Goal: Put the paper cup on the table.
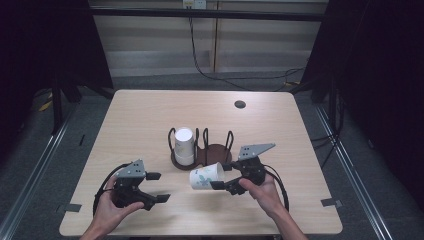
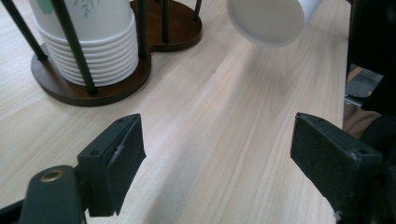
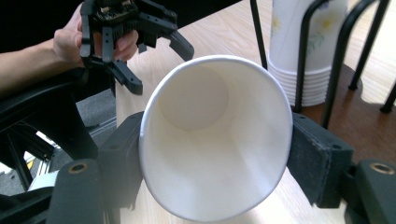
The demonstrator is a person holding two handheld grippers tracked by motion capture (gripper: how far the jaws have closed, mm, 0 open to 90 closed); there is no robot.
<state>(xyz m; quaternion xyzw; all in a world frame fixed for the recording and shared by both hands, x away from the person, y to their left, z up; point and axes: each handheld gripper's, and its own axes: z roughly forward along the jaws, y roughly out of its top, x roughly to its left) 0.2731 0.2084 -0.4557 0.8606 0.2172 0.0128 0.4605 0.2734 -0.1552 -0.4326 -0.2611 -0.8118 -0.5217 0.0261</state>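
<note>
One paper cup [image 1: 206, 176] lies sideways in the right gripper's [image 1: 223, 184] jaws, base leftward; the left gripper [image 1: 157, 187] gapes wide, empty, beside one cup stack [image 1: 184, 145].

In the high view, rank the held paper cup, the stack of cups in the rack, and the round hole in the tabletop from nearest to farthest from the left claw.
1. Held paper cup: to the right of the left claw, gripped by the right claw.
2. Stack of cups: farther back, in the rack's left side.
3. Round hole: far back on the table's right.
</note>
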